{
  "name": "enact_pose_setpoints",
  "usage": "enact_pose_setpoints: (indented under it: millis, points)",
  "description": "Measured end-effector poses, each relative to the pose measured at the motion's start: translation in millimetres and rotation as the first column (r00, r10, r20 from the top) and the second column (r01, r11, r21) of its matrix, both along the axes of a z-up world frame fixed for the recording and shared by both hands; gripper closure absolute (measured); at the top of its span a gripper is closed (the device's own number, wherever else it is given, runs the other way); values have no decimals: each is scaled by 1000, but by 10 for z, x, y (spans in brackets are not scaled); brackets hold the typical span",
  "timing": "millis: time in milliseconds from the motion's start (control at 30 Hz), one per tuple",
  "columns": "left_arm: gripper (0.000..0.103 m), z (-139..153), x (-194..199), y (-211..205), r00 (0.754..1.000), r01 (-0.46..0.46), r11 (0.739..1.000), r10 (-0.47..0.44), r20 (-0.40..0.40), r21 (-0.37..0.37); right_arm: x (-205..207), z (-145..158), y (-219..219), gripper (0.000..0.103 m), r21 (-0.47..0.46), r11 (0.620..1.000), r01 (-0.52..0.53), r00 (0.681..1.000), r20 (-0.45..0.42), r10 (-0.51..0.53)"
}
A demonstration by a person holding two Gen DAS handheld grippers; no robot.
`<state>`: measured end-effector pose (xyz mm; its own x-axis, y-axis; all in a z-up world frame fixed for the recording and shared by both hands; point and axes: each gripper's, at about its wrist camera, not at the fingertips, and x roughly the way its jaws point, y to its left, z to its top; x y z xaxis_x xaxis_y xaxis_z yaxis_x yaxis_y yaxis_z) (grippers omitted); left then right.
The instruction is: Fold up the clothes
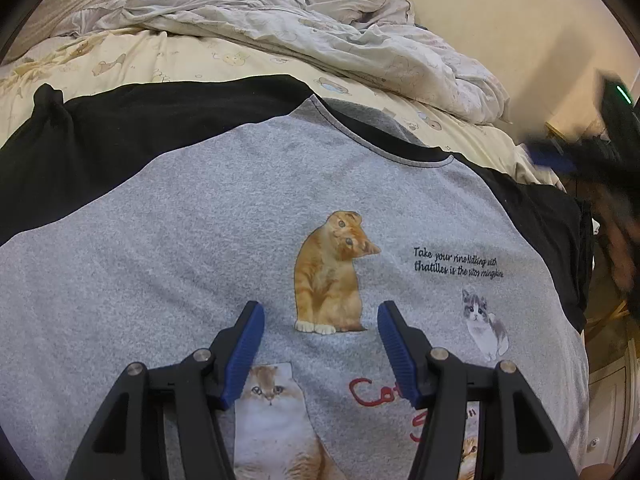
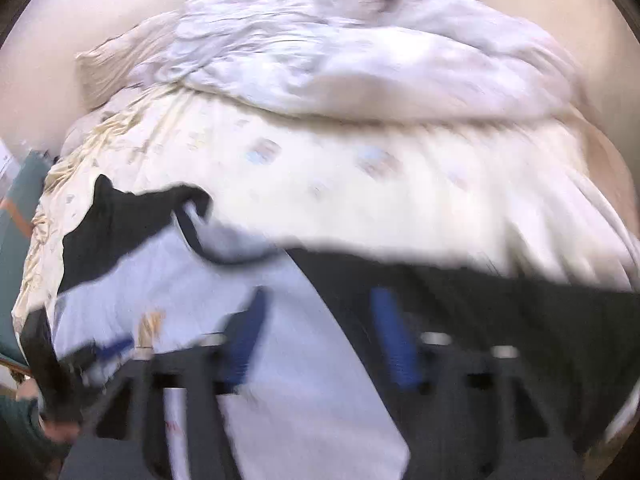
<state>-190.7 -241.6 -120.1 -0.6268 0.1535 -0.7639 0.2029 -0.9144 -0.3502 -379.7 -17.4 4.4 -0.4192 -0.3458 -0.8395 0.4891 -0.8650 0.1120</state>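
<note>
A grey shirt [image 1: 200,220] with black sleeves and cat prints lies spread flat on the bed, neckline at the far side. My left gripper [image 1: 320,312] hovers over its chest, fingers open, with the orange cat print showing between the blue pads [image 1: 248,344]. Nothing is pinched. In the blurred right wrist view my right gripper [image 2: 320,300] stands open above the shirt [image 2: 288,380], near the seam with the black right sleeve [image 2: 500,320]. The right gripper [image 1: 616,140] also shows as a dark blur at the right edge of the left wrist view.
A crumpled pale duvet [image 1: 280,12] is heaped at the far side of the bed. A cream printed sheet [image 1: 160,56] covers the mattress around the shirt. The bed's right edge drops to floor and pale furniture [image 1: 608,380]. A teal object [image 2: 16,208] stands left of the bed.
</note>
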Motion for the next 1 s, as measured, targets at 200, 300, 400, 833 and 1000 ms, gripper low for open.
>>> enact_pose_setpoints:
  millis: [200,300,400,833,1000]
  points:
    - [39,-10,-19,11,1000,15,1000,-15,-1,6,-882,-587,-735,25,125,984,-123,977,192,97]
    - [38,-14,-26,-11,1000,14,1000,-14,1,27,-922,-821,-829,26,168,958,-234,923,349,164]
    - [38,-17,-34,-42,1000,8,999,-8,6,54,-699,-855,-908,65,221,919,-325,903,360,233]
    - [38,-26,31,-51,1000,-5,996,4,11,85,635,-714,-723,76,250,857,-451,890,202,410]
    - [38,-23,39,-99,1000,-6,997,6,10,82,222,-381,-568,67,-23,932,-361,908,222,357]
